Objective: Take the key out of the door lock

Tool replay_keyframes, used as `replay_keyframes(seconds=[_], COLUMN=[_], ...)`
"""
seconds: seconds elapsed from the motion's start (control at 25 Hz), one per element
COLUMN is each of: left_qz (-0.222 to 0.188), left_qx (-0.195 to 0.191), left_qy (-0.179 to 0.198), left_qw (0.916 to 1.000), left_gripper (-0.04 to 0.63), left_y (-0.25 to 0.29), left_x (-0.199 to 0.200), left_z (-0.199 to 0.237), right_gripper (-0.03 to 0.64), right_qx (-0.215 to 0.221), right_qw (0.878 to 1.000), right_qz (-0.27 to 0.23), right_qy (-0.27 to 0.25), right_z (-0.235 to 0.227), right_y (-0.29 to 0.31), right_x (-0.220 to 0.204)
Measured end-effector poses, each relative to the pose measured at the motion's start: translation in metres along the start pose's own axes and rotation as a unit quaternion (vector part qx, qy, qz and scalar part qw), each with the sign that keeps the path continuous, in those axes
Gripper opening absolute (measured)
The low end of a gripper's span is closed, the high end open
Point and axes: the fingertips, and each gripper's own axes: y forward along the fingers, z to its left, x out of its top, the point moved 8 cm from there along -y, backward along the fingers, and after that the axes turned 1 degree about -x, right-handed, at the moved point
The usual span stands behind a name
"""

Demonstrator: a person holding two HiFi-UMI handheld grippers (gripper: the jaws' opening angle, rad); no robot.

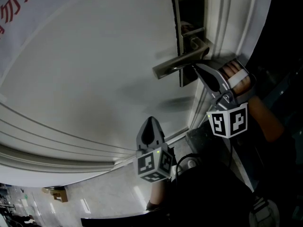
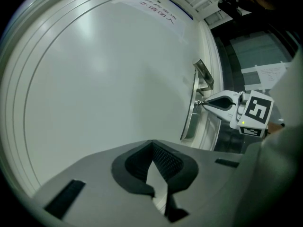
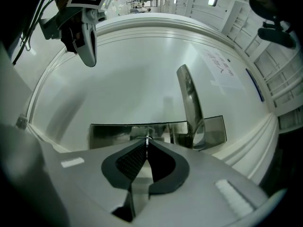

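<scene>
Right gripper view, hidden: the keyhole lies behind the jaw tips. Of the key (image 3: 147,139) only a thin bright edge shows.
Right gripper view, right gripper (image 3: 147,144): jaws pinched onto the key and aimed straight at the lock plate (image 3: 109,135).
Right gripper view, key: at the jaw tips, against the lock plate, near the root of the lever handle (image 3: 190,105). Its long axis runs along the jaws toward the plate (it is seen end-on, so its length is lost).
Left gripper view, hidden: the key is very small here and the keyhole cannot be made out.
Left gripper view, left gripper (image 2: 152,144): jaws pressed together with nothing between them, facing the bare white door (image 2: 104,79).
Left gripper view, key: a short bright pin between the right gripper's tips and the lock plate, standing square to the plate. Whether its blade sits in the keyhole cannot be told.
Head view, hidden: the key is lost in the dark under the lever handle. The person's forearm is cut off at the right edge.
Head view, right hand (image 1: 239,78): wrapped round the right gripper's grip, with the tips raised to the plate just under the lever handle.
Head view, left gripper: held low, well apart from the lock plate, tips toward the door.
</scene>
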Motion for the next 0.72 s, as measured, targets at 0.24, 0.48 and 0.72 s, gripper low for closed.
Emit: replay_keyframes(seconds=[0.24,0.48,0.72], left_qz=[0.004,0.002,-0.006], left_qx=[0.000,-0.002,-0.011], left_qy=[-0.005,-0.001,0.007], left_qw=[1.0000,1.0000,0.9999], left_gripper=[0.000,0.000,0.000], left_y=[0.0006,0.0020,0.0044], left_x=[0.0007,0.0003,0.0025], left_z=[0.0006,0.0022,0.0001], right_gripper=[0.011,0.011,0.011], right_qx=[0.001,0.001,0.004], right_qw=[1.000,1.000,1.000], right_qz=[-0.001,-0.004,-0.004], right_qy=[-0.003,-0.022,-0.017], right_z=[0.0002,0.0005,-0.0007], right_y=[0.0001,-0.0022,-0.0080], right_x=[-0.0005,-0.0005,0.0003])
